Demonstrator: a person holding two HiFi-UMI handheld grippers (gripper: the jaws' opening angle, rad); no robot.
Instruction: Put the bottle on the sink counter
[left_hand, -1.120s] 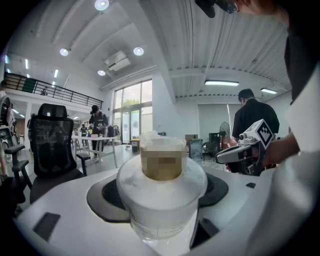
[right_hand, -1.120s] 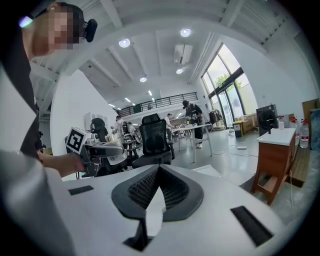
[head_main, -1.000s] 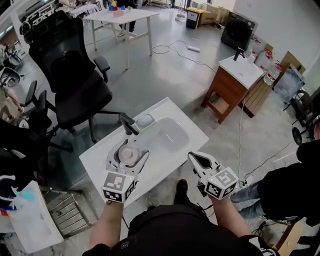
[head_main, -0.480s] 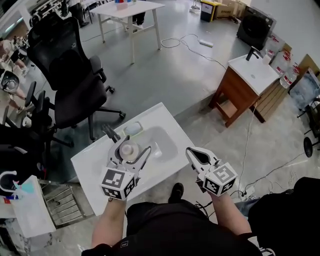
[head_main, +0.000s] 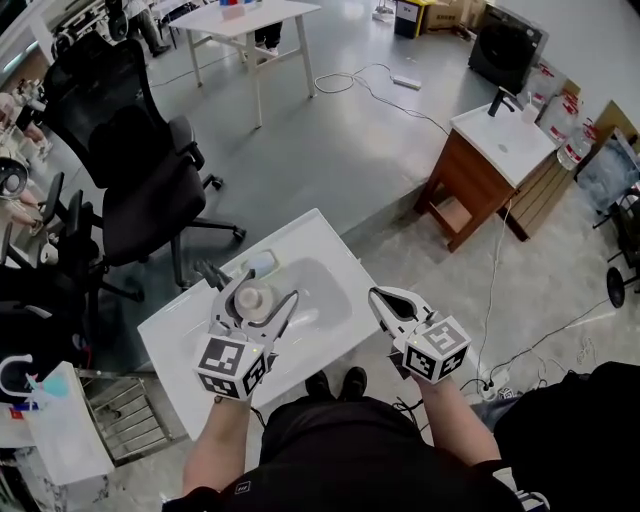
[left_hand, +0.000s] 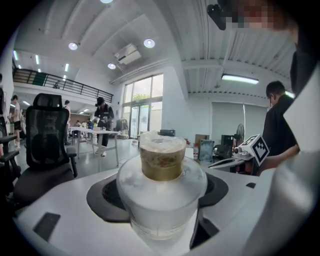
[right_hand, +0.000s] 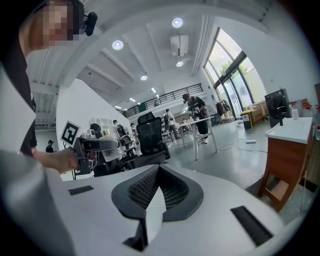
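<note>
Clamping bottle (left_hand: 161, 165) over sink counter (head_main: 322, 240), left claw (head_main: 253, 300); right claw (head_main: 378, 297) closed.

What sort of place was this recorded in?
Probably an open-plan office or lab workspace: office chair, white table, bare grey floor, plus a sink counter and a wooden sink cabinet standing mid-floor.

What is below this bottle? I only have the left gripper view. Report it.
Observer: In the head view, the left gripper holds the bottle above the white sink counter, by the basin's left end, next to the dark faucet.
Operator: Now check the right gripper's jaws.
Observer: The right gripper has its jaws shut with nothing between them, and it hangs near the counter's right edge.
</note>
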